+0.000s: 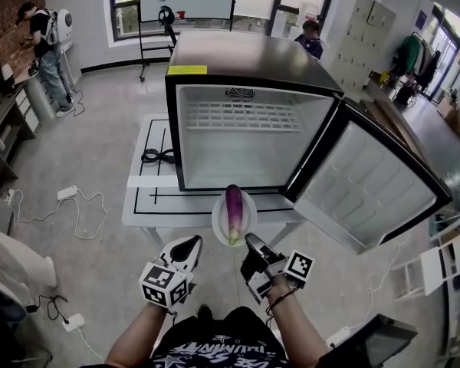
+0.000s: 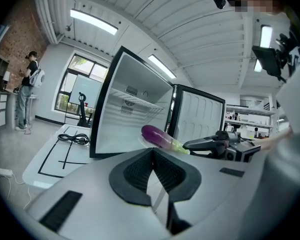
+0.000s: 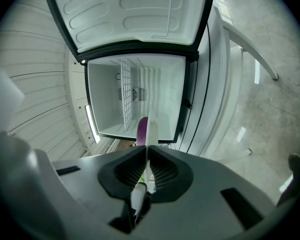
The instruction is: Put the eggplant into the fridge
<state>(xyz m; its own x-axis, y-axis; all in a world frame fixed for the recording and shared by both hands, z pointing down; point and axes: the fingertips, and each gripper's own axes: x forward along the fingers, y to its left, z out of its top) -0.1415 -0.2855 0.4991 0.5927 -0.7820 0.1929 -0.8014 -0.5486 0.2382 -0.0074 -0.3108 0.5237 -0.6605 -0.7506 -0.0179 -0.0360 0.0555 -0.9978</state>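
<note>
A purple eggplant (image 1: pixel 234 209) with a green stem end lies on a small white plate (image 1: pixel 218 219), held in the air just in front of the open mini fridge (image 1: pixel 249 140). My right gripper (image 1: pixel 251 245) is shut on the plate's near rim; in the right gripper view the plate (image 3: pixel 149 131) shows edge-on between the jaws (image 3: pixel 146 151), the eggplant (image 3: pixel 141 129) behind it. My left gripper (image 1: pixel 192 244) is shut on nothing, just left of and below the plate. The left gripper view (image 2: pixel 152 151) shows the eggplant (image 2: pixel 159 136) and the right gripper (image 2: pixel 215 146) beyond it.
The fridge stands on a white table (image 1: pixel 142 198) marked with black lines, its door (image 1: pixel 372 182) swung open to the right. Inside is a wire shelf (image 1: pixel 245 117). A coiled black cable (image 1: pixel 157 156) lies left of the fridge. Cables and a power strip (image 1: pixel 67 193) lie on the floor; people stand far back.
</note>
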